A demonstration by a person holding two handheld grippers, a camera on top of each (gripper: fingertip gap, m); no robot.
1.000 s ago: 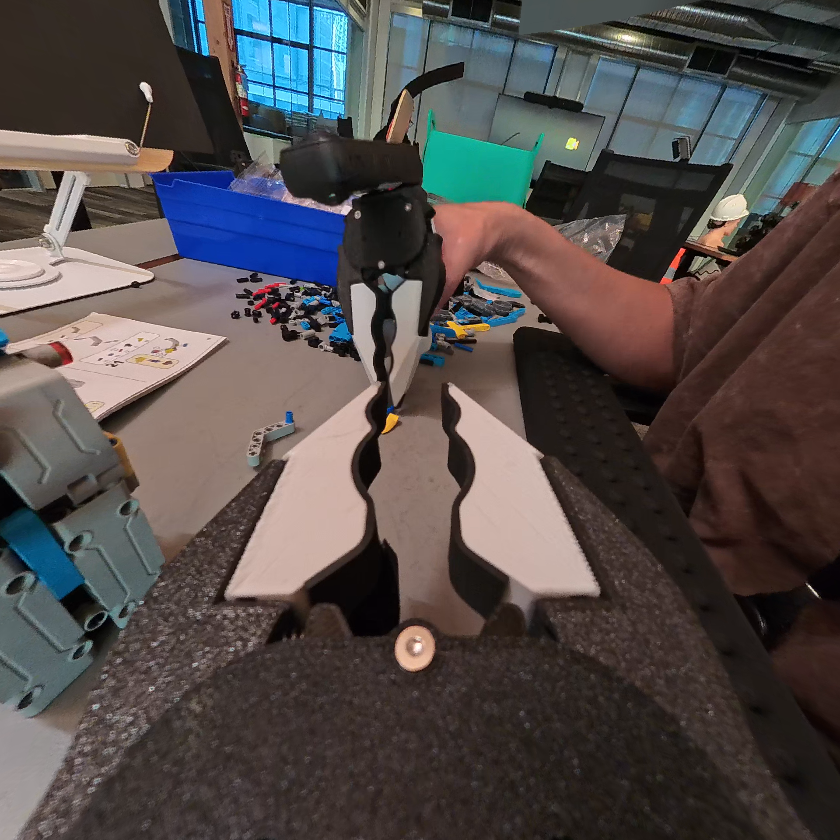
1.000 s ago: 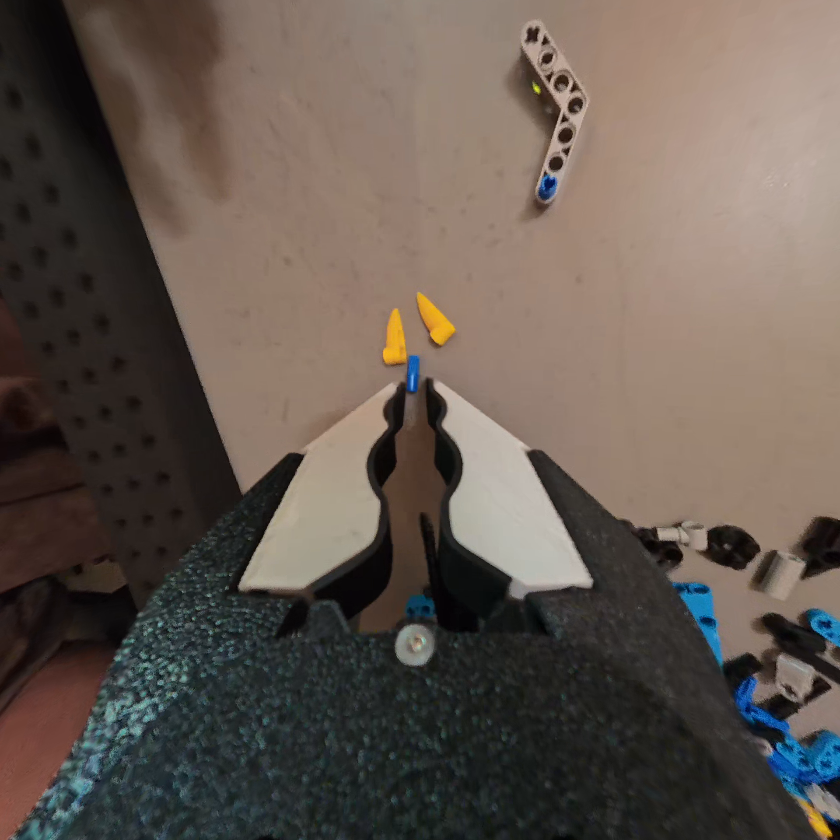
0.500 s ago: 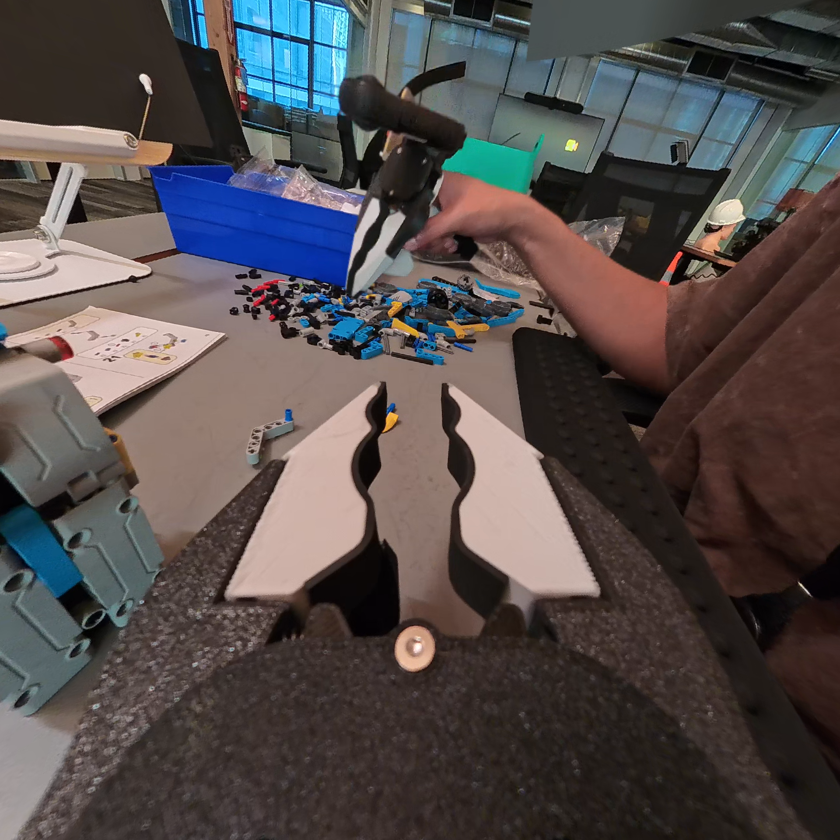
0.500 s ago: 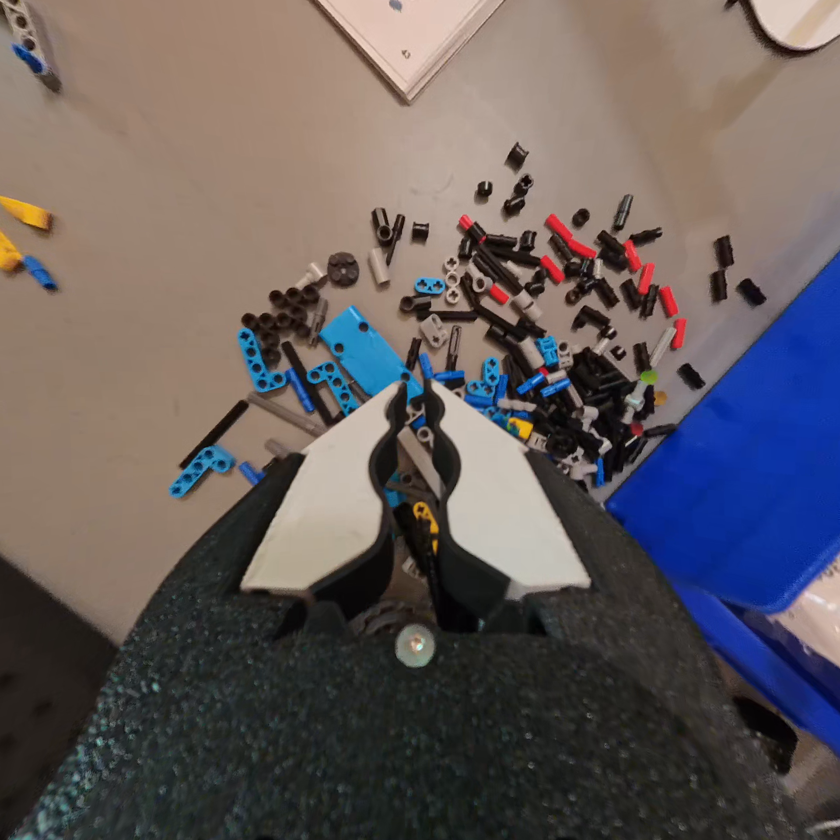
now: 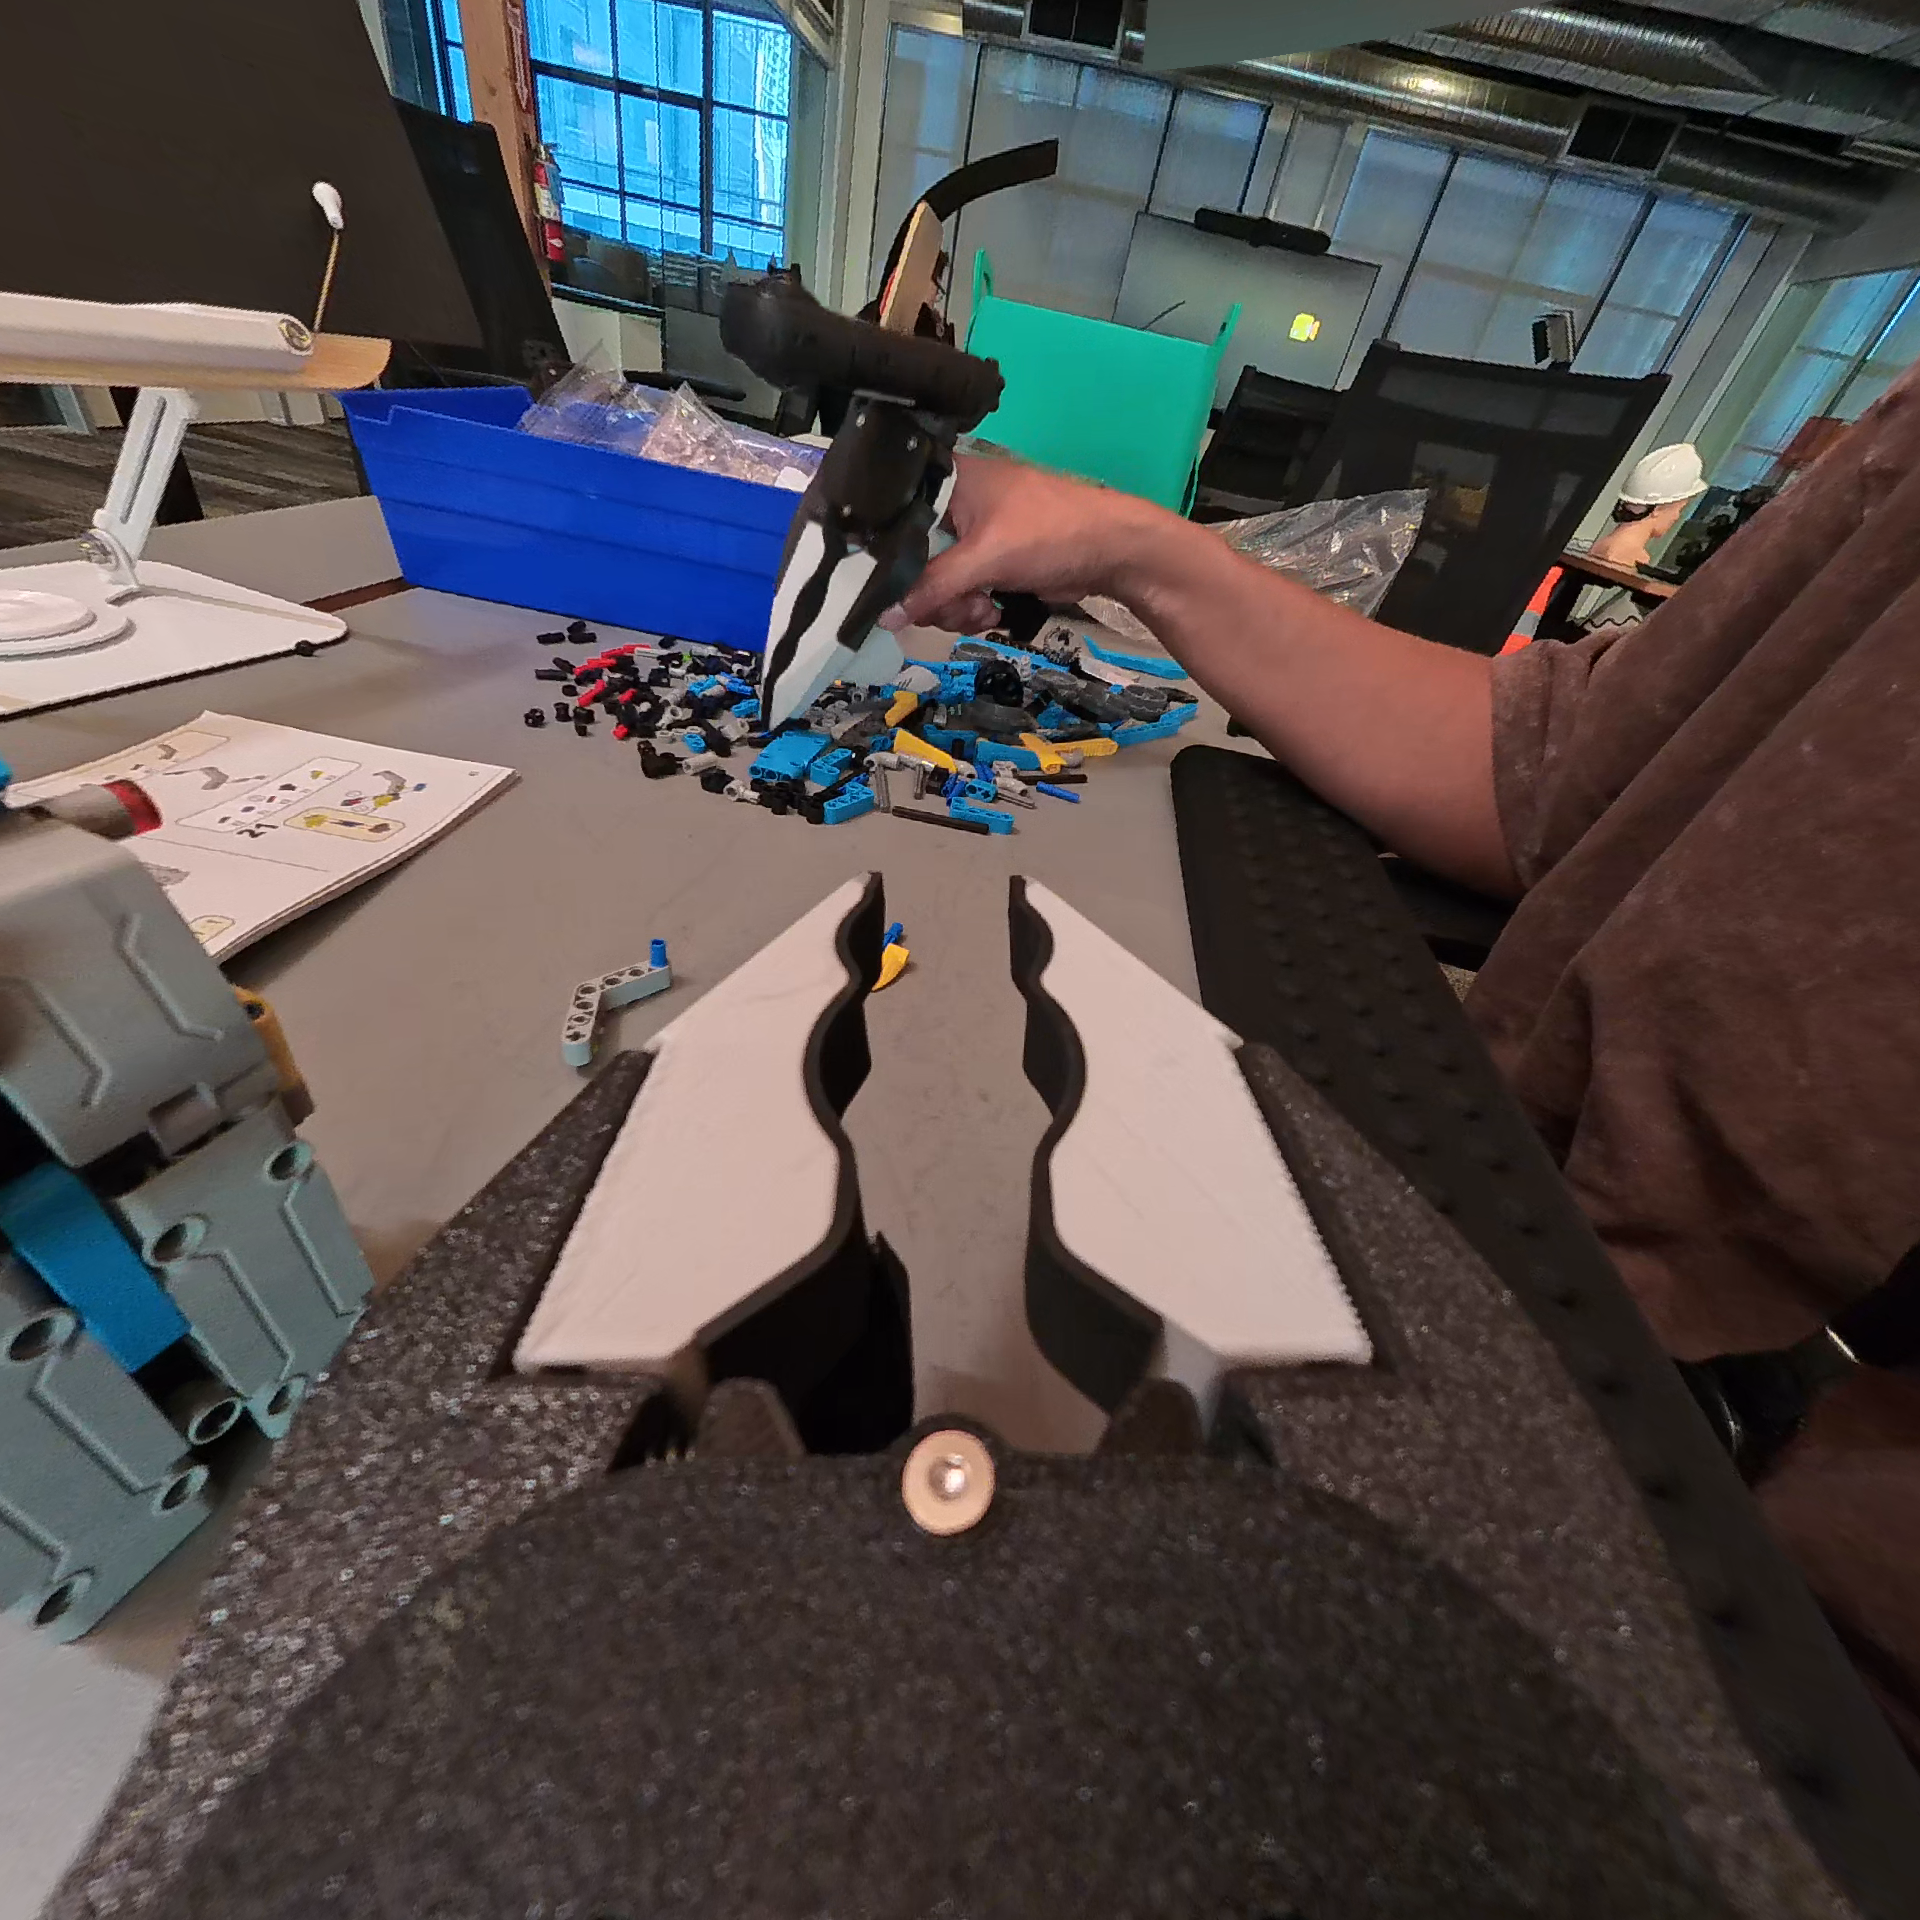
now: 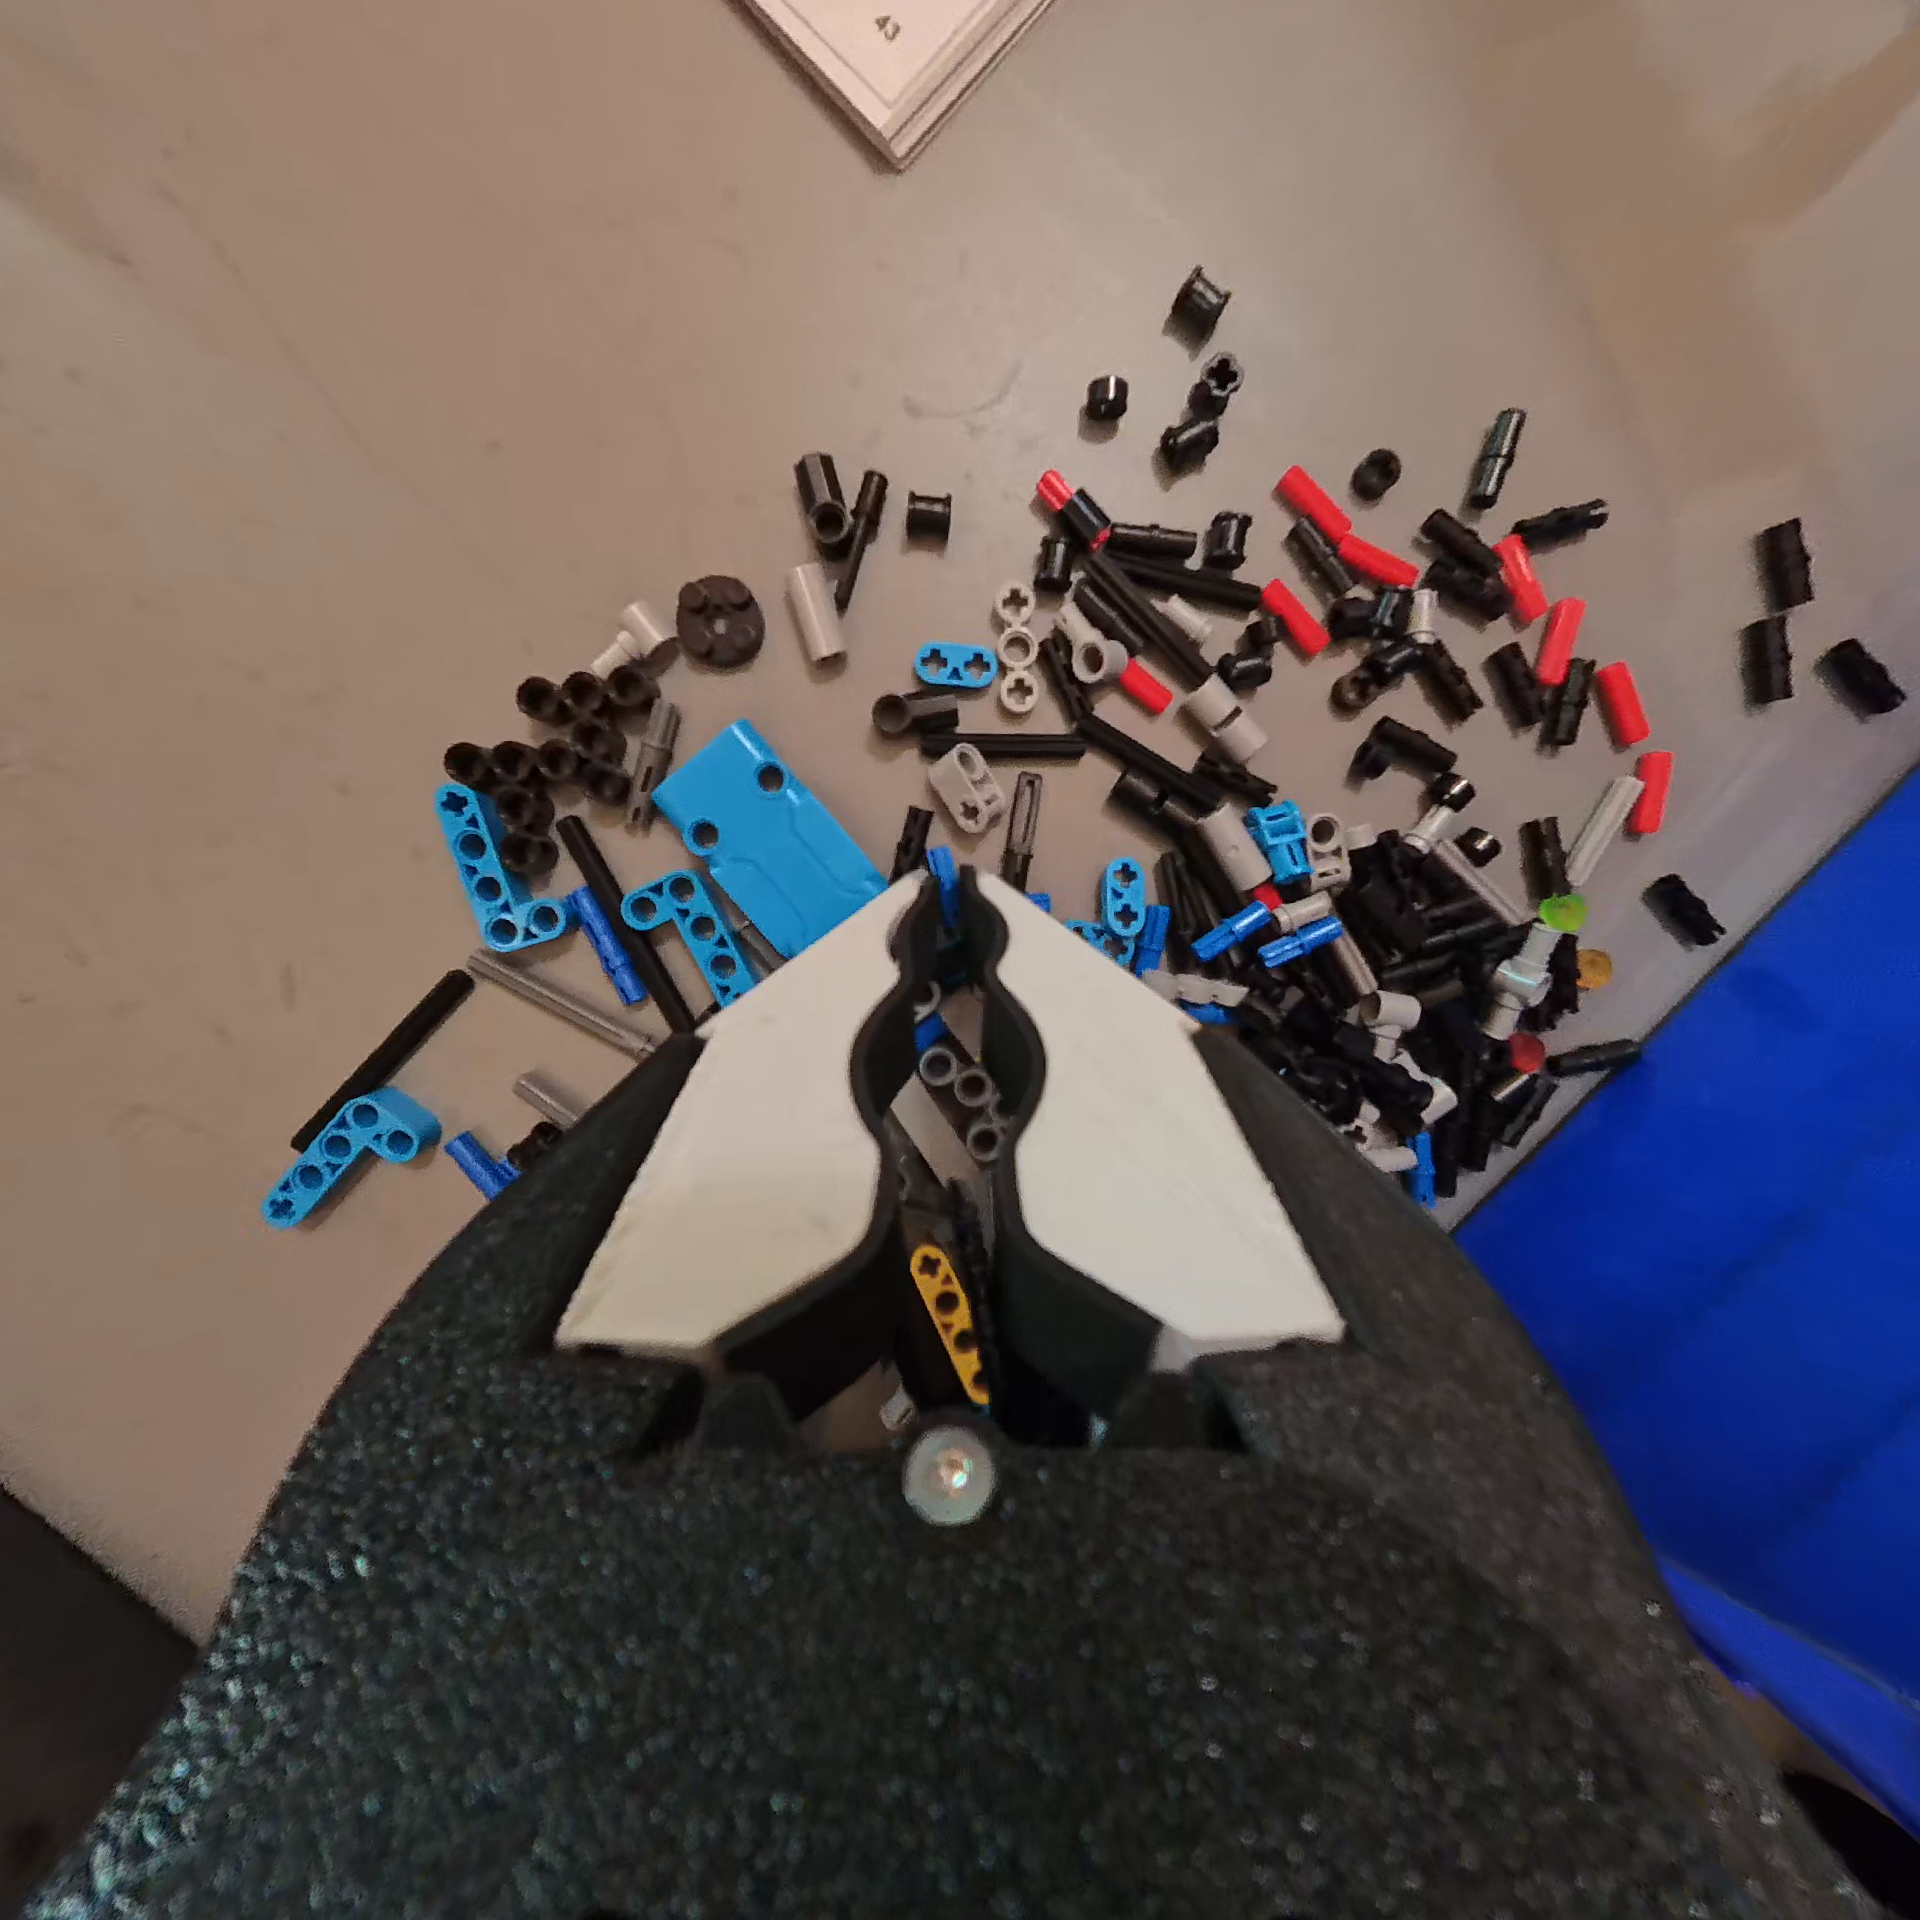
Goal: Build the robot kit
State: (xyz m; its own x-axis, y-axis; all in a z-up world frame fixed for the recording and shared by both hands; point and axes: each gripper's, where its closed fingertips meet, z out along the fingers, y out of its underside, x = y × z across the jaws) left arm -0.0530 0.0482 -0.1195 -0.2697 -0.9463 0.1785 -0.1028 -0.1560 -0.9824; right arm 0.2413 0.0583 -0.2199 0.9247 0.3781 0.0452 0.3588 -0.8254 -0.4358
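Right gripper, jaws nearly closed and seemingly empty, is poised over the parts pile; left gripper, jaws parted and empty, is held well short of the pile.

I note printed step numerals and a corner page number on the instruction booklet. The small lit sign on the far wall is illegible.

Parts pile before bin (booklet left, mat right).
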